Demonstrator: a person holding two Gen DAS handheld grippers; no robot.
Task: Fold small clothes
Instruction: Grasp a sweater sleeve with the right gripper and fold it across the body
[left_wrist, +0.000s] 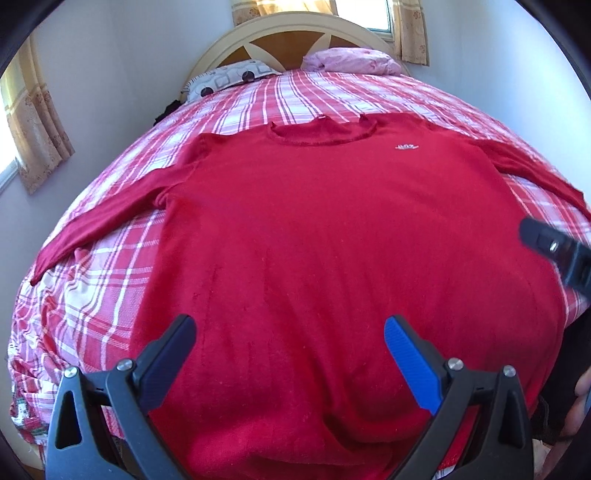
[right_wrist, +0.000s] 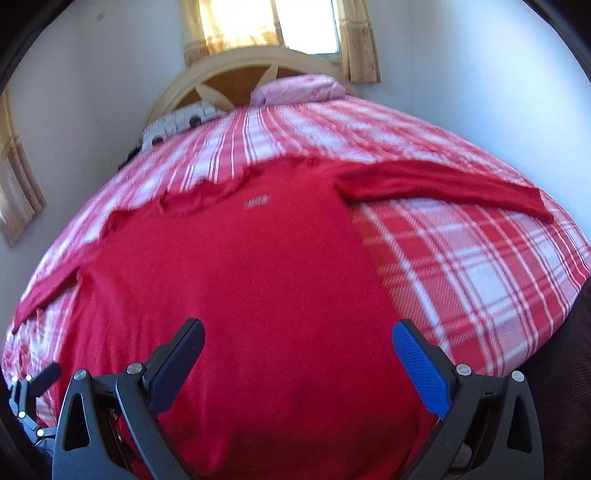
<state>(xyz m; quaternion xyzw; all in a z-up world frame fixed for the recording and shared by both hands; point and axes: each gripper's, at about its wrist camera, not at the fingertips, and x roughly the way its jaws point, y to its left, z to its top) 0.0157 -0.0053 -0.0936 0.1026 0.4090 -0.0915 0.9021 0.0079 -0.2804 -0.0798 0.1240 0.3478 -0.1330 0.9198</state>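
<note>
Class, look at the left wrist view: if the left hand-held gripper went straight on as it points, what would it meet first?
Most likely the red sweater spread flat on the plaid bedspread; the open left hand-held gripper hovers over its lower body, though depth is unclear.

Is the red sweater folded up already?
No, the red long-sleeved sweater lies flat on the red plaid bedspread, both sleeves spread out.

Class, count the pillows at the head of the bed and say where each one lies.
2. The patterned pillow lies at the left by the headboard; the pink pillow lies at the right. More may be hidden behind them.
</note>
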